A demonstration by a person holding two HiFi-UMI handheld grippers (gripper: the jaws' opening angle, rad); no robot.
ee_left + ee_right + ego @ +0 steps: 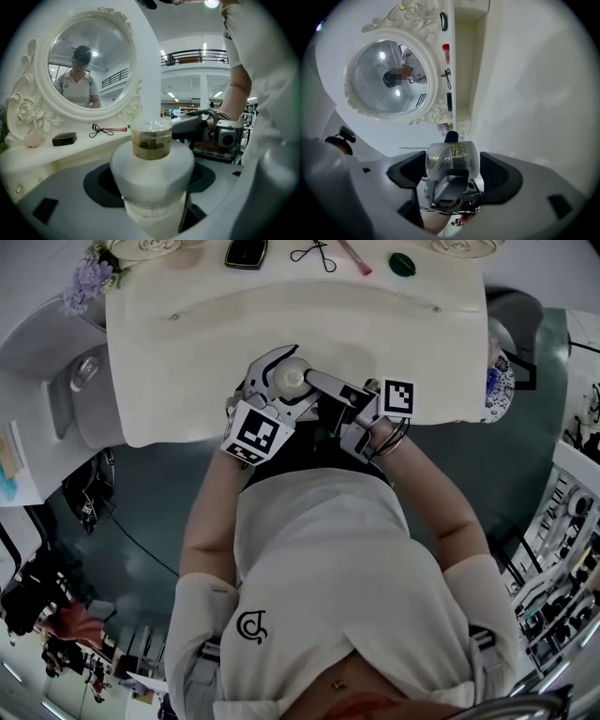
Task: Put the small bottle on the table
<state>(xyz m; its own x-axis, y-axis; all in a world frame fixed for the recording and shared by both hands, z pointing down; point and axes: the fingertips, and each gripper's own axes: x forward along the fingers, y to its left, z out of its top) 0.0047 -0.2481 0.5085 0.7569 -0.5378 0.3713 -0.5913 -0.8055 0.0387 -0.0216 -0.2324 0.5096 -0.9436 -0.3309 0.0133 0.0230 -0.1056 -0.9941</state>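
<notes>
A small white bottle (291, 379) with a clear cap (151, 138) hangs just above the front edge of the white dressing table (281, 324). My left gripper (277, 392) is shut on the bottle's white body (152, 173), jaws spread wide round it. From the right, my right gripper (321, 383) reaches the top of the bottle. In the right gripper view the clear cap (452, 161) fills the gap between the dark pads (408, 174), which meet its sides. The left gripper view shows the right gripper (206, 132) just behind the cap.
An oval mirror (89, 65) in a carved white frame stands at the table's back. Along the back shelf lie a black case (246, 252), a wire tool (314, 254), a pink stick (354, 257) and a green item (402, 264). Purple flowers (89, 279) sit far left.
</notes>
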